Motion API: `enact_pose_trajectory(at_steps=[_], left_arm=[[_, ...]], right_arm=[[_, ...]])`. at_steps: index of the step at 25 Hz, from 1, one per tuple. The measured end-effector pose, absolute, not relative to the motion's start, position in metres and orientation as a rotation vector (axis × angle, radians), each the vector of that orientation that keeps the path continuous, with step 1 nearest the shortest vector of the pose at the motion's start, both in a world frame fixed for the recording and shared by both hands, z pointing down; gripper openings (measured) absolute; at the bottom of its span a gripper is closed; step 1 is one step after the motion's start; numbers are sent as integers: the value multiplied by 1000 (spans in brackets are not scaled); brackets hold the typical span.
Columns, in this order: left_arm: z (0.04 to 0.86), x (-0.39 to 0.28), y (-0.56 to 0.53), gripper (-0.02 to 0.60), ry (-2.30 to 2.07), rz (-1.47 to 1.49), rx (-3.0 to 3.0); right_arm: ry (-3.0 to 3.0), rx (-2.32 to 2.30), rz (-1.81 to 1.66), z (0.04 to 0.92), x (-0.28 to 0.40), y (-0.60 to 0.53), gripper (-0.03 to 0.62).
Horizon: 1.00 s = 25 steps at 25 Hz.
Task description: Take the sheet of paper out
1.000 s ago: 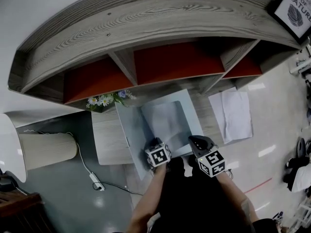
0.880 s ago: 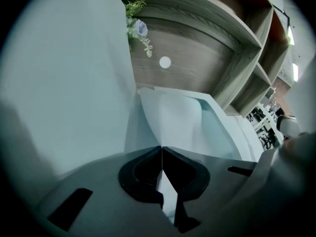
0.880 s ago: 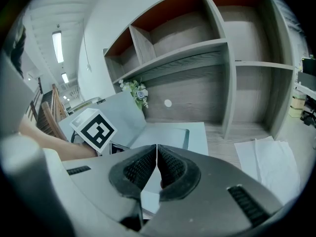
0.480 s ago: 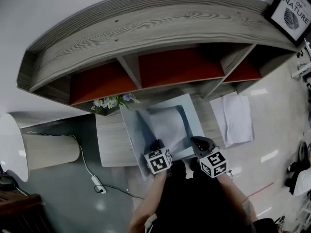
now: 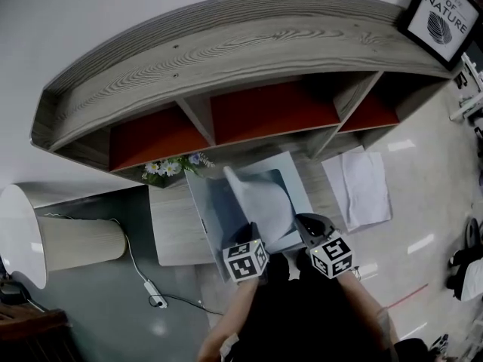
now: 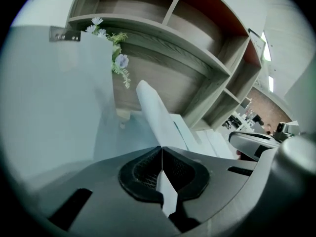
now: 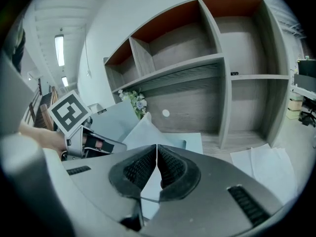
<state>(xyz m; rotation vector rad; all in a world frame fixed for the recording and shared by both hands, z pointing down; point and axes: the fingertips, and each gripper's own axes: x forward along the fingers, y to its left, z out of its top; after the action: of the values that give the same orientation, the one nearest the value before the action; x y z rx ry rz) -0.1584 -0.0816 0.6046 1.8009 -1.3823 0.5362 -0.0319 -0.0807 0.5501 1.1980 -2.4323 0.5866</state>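
Sheet: the sheet of paper point(image 5: 263, 200) stands curled above the folder's right half. Its near edge is low at the folder's front and its far corner is raised clear of it.
Left tongs: the left tongs point(image 6: 161, 154) are clenched on the sheet's near edge. The white strip runs out between the pads and rises away over the folder.
Right tongs: the right tongs point(image 7: 156, 152) are clenched too, with a thin pale-blue edge caught low between the pads. I take it for the folder's front right edge, pinned in place.
Folder: the pale-blue folder point(image 5: 207, 210) lies open on the desk point(image 5: 172, 228), its left cover bare and its right half under the sheet.
Step in hand: the pull-out itself. The sheet looks mostly peeled up, but its lower part seems not yet clear of the folder.
Next move: draw the sheet up and away from the folder on a steady line while the folder stays held, so the paper neither creases nor drags the folder along.
Beyond the folder: flowers point(image 5: 170, 166) sit at its far left corner, a shelf unit point(image 5: 226, 51) stands behind it, and loose papers point(image 5: 358, 187) lie to its right.
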Motion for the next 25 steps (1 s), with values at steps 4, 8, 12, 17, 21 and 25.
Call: enact_pose_trajectory(at_steps=[4, 8, 12, 17, 21, 25], left_arm=[[583, -154, -87, 12, -1366, 483, 1833], [563, -152, -90, 12, -1351, 428, 1850], [549, -150, -90, 12, -1323, 374, 1854], [539, -146, -89, 12, -1280, 326, 1874], [528, -139, -89, 12, -1235, 282, 1913], [513, -127, -87, 12, -1164, 229, 1951]], right_arm=[[-2447, 1228, 575, 541, -27, -84, 14], [-2468, 1260, 562, 529, -21, -86, 14], [-2482, 1290, 557, 518, -15, -89, 14], [-2494, 1319, 546, 510, -10, -90, 14], [-2497, 1333, 544, 505, -7, -89, 14], [-2502, 1348, 535, 498, -3, -89, 14]])
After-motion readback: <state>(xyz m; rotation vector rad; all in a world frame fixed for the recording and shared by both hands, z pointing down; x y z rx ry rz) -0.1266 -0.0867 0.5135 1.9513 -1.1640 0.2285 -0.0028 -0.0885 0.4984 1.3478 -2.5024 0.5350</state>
